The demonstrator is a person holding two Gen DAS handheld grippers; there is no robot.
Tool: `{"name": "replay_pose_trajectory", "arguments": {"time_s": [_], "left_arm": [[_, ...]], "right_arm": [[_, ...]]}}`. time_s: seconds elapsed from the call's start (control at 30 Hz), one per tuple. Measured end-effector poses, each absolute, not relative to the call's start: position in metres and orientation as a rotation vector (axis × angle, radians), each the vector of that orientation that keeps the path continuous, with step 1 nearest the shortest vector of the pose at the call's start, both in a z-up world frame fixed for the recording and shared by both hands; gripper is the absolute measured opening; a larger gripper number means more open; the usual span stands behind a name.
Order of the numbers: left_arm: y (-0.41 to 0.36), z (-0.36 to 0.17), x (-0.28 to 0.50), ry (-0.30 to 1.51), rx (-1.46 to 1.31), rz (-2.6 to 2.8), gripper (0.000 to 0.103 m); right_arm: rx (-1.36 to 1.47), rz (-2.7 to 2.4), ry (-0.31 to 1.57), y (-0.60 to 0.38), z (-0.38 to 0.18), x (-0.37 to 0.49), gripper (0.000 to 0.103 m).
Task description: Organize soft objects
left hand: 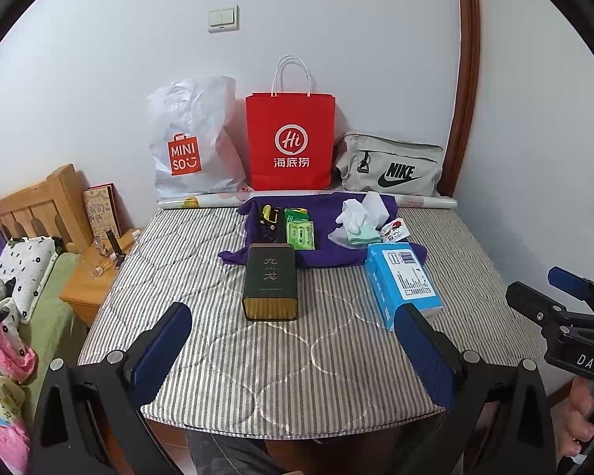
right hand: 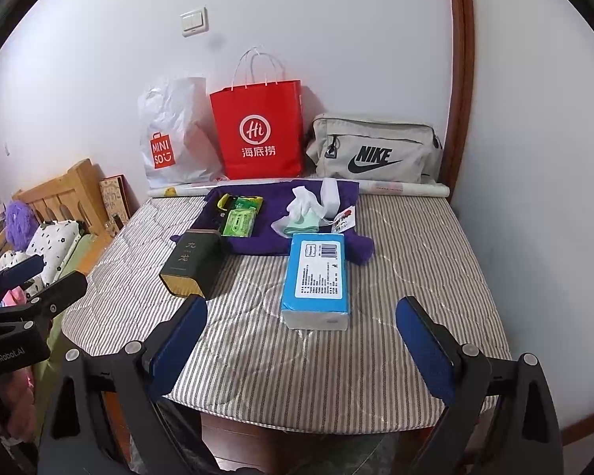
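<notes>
A purple cloth (left hand: 328,253) (right hand: 273,229) lies spread at the far side of the striped mattress (left hand: 257,356) (right hand: 316,364). On it lie white and pale green socks (left hand: 356,225) (right hand: 303,213), a green packet (left hand: 300,233) (right hand: 239,222) and a small black-yellow item (left hand: 268,213). A blue tissue pack (left hand: 402,283) (right hand: 316,277) and a dark tin (left hand: 271,281) (right hand: 192,263) lie nearer. My left gripper (left hand: 293,316) is open and empty above the near mattress edge. My right gripper (right hand: 301,308) is open and empty, just short of the tissue pack.
A white Miniso plastic bag (left hand: 194,138) (right hand: 170,134), a red paper bag (left hand: 291,142) (right hand: 259,130) and a grey Nike pouch (left hand: 392,168) (right hand: 372,150) stand against the back wall. A rolled paper (left hand: 427,200) lies before them. A wooden nightstand (left hand: 91,281) and bed stand left.
</notes>
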State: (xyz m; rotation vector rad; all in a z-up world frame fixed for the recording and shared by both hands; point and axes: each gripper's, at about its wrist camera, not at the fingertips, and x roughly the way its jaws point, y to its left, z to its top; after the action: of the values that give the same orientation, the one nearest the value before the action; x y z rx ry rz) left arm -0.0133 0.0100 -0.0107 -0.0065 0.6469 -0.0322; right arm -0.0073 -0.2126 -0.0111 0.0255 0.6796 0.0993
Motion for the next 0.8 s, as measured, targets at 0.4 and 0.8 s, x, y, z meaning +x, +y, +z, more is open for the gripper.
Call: {"name": "replay_pose_trajectory", "arguments": {"time_s": [0.4,0.8], "left_arm": [[0.0086,-0.0109,-0.0143,0.643,-0.005,-0.040,0.103],[0.0111,-0.0100,-0.0180,0.640,-0.010,-0.043,0.103]], "right_arm": [[0.029,0.102,0.683,-0.2127,-0.0108,-0.0065,0.095],[0.029,0.104,0.677,-0.2105,-0.0097,-0.0098,0.095]]}}
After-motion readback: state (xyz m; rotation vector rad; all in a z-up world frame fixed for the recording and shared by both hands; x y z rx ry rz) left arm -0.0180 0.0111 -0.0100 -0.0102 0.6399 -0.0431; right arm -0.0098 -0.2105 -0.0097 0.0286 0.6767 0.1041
